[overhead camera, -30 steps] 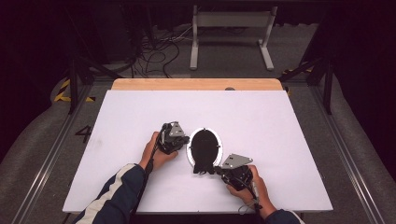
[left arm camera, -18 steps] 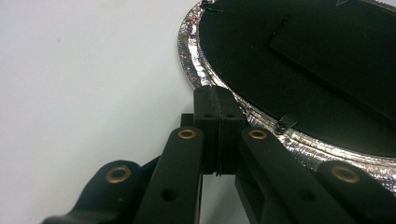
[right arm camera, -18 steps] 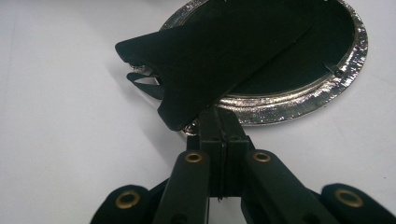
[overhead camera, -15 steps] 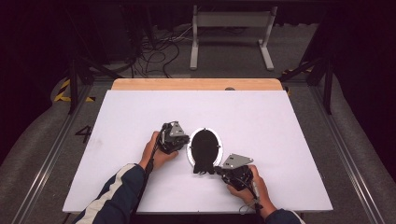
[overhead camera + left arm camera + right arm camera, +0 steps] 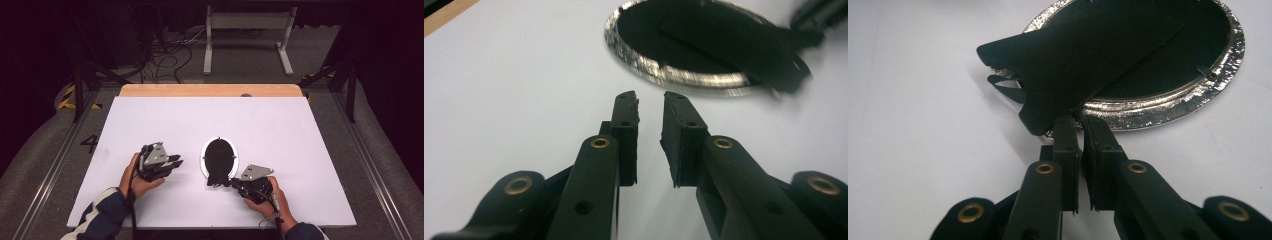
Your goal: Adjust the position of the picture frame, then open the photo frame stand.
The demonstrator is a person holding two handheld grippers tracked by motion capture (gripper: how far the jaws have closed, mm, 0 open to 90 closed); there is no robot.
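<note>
A white table top (image 5: 280, 130) is shown, bounded at its far edge by a wooden strip (image 5: 210, 90). Near the front centre of the table top an oval frame (image 5: 220, 157) is laid face down, its black backing uppermost and its silver rim (image 5: 1168, 112) visible all round; its black stand flap (image 5: 1063, 75) is raised at the near end. The position of the frame is unchanged from the earlier pictures. The left gripper (image 5: 175, 163) has been drawn away to the left, from beside the rim to a place well apart from it; its jaws have just been opening and are held slightly apart, with nothing between them. The right gripper (image 5: 234, 183) is kept at the frame's near end, its jaws just parted by a narrow slit, tips against the rim under the flap.
</note>
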